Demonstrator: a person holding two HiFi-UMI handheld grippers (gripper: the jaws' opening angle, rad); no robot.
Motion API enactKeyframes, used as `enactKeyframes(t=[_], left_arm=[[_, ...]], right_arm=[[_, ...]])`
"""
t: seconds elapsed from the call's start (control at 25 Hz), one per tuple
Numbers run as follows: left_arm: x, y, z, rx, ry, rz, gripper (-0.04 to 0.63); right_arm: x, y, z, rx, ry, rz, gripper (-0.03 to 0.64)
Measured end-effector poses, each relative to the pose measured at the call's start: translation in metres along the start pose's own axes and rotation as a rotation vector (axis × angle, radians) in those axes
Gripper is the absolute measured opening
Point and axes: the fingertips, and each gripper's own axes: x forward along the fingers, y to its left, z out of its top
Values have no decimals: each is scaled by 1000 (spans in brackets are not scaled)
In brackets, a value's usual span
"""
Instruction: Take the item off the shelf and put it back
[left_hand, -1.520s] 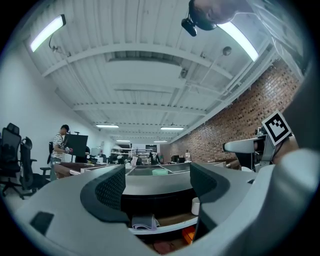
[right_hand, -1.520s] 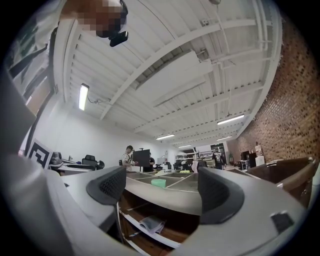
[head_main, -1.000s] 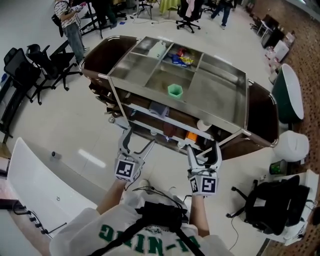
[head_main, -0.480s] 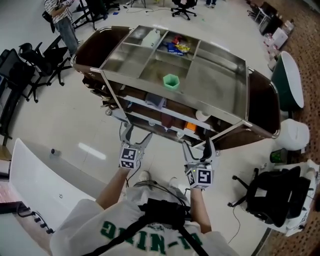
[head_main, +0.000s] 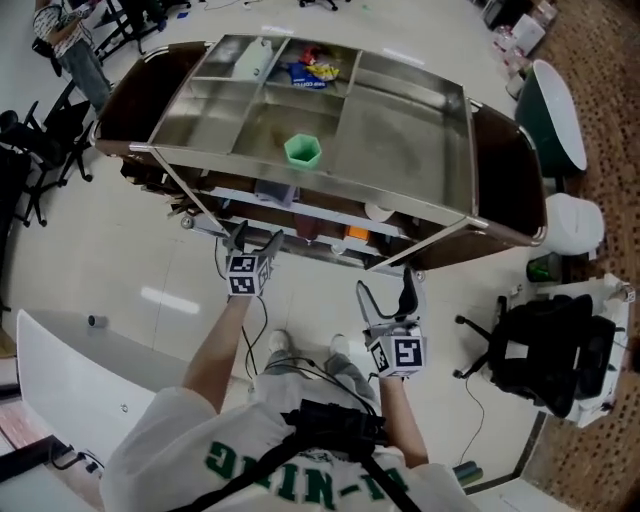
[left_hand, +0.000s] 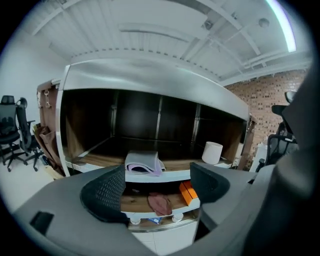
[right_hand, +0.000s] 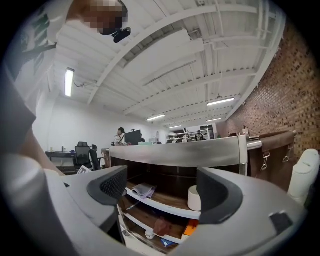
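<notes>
In the head view we see a steel cart (head_main: 300, 178) with a top tray split into compartments. A green hexagonal cup (head_main: 302, 150) stands alone in the middle one. A white bottle (head_main: 258, 58) lies in the far left compartment and bright packets (head_main: 308, 72) in the one beside it (their print is too small for us to read). Office chairs (head_main: 40, 150) stand off the cart's left end. The left claw (head_main: 252, 236) and right claw (head_main: 386, 290) hang before its front edge.

In the left gripper view that claw's jaws stand apart, gripping nothing. Beyond them a folded lilac cloth (left_hand: 142, 162) lies at the upper shelf's (left_hand: 95, 161) front edge, with a white cup (left_hand: 213, 152) near its right end. A red rag (left_hand: 159, 202) and an orange box (left_hand: 187, 191) lie on the shelf below.

In the right gripper view the jaws are likewise apart and empty, short of the cart.
</notes>
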Motion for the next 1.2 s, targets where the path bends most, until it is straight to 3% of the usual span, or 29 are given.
enactKeyframes(t=[0.2,0.4,0.64,0.84,1.0,1.2], left_arm=[[58,12,6,-6,52,-2,407],[114,33,4,36,170,20,506],[143,48,-16,28,319,40,506],[153,50,-26,54,388,52,501],[155,44,-28,64,415,29,420],[148,35,-25,116,394,1,155]], right_arm=[[-4,-5,-2,14,24,-21,442],[-7,-3,-4,11,51,-27,442],[-11,-7,-9,8,79,-53,442],[-11,-7,-13,-19,112,-53,442],[-11,-7,-18,-6,127,-51,442],[-7,0,-15,-5,118,-20,442]])
